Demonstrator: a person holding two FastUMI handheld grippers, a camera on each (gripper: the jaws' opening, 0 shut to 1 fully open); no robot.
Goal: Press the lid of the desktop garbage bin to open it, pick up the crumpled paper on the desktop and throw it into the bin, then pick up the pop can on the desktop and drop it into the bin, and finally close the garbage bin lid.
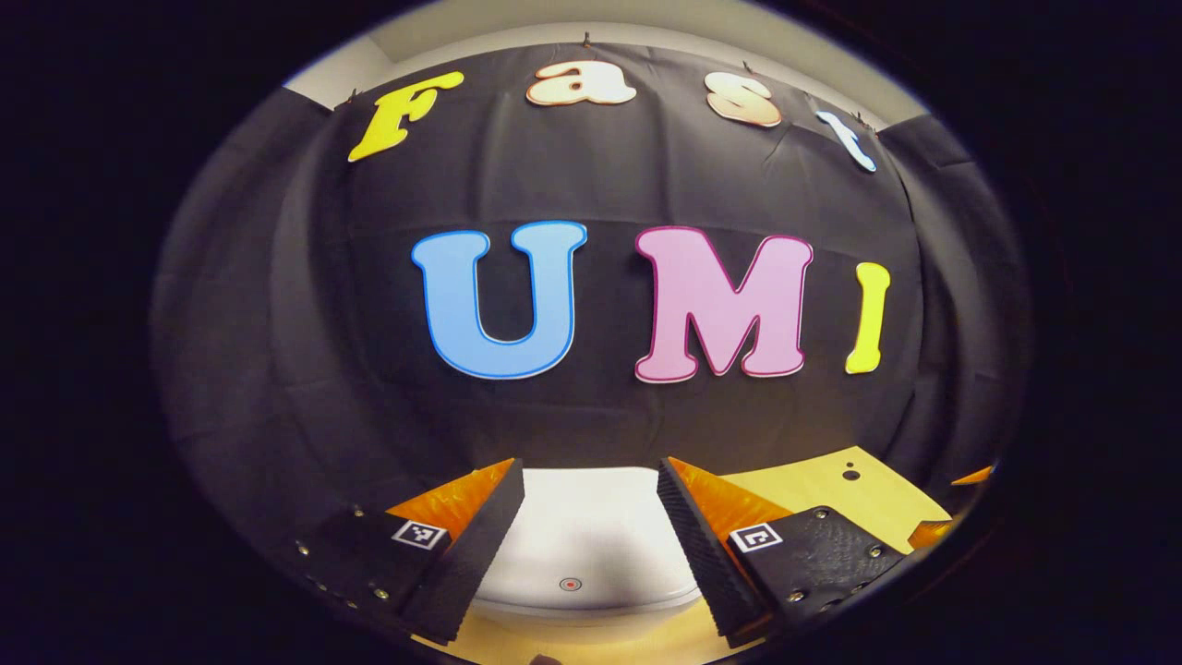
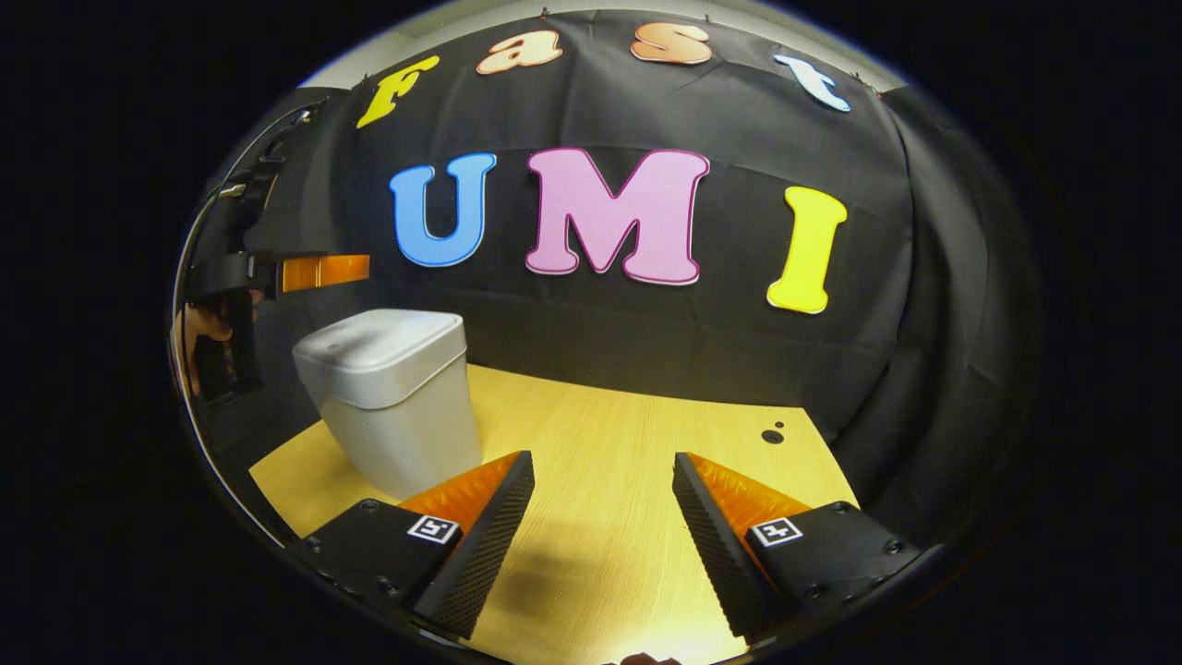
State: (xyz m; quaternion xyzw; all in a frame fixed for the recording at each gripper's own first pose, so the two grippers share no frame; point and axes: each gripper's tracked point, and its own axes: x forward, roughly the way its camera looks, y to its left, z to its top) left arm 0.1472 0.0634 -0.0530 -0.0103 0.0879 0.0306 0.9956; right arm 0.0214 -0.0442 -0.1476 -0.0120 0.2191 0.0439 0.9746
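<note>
Smooth matt plastic bin (image 2: 392, 392) on a pale wood-grain desktop (image 2: 609, 462)

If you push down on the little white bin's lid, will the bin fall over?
Probably not. The bin looks squat and sits flat on the wooden table. Its smooth, plastic-looking shell may slide slightly. The left gripper hangs above the lid.

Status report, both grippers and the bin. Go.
Left gripper open, above bin lid. Right gripper open, empty, over the desktop. Garbage bin lid down. Nothing blocking.
</note>
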